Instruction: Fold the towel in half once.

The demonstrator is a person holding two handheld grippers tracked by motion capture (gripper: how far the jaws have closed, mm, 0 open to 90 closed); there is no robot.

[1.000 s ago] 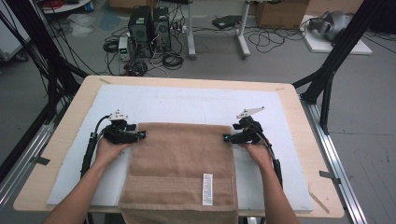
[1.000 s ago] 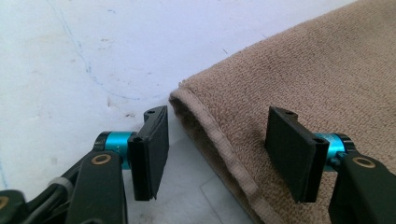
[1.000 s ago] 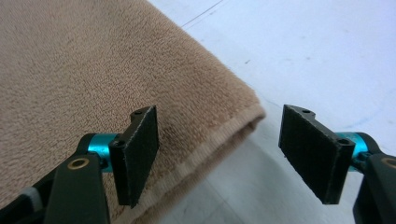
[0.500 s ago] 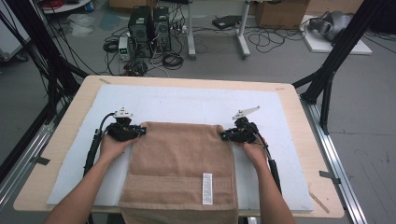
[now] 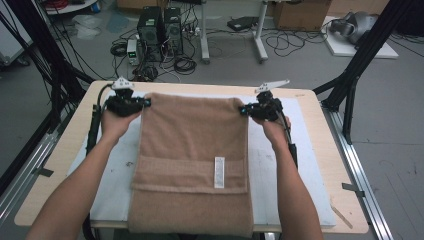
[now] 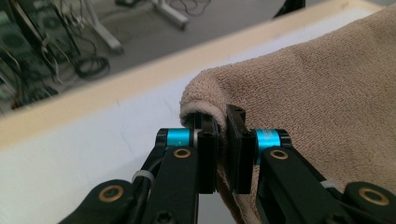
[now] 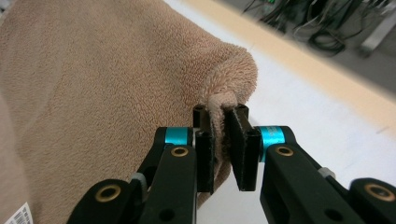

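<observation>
Cables, computer towers and metal stand legs crowd the grey floor beyond a pale wooden table point(image 5: 60, 165) topped with a white mat point(image 5: 280, 165). Draped across that mat is a large tan towel point(image 5: 192, 145), its near end hanging over the table's front edge and a folded band with a small white label point(image 5: 219, 172) lying across its lower half. Its far edge is raised off the mat, stretched between two handheld tools. At the towel's far left corner, the left gripper point(image 5: 145, 103) has its black jaws pressed nearly together on a bunched fold of terry cloth; seen close in the left gripper view point(image 6: 223, 149), the cloth curls over the jaw tips. At the far right corner, the right gripper point(image 5: 243, 110) pinches the towel the same way, a thin roll of fabric caught between its pads point(image 7: 223, 147). Both grips catch only the corner's edge, so thick pile could slip free if the hands pull apart too hard or lift unevenly, dropping one corner and skewing any fold
</observation>
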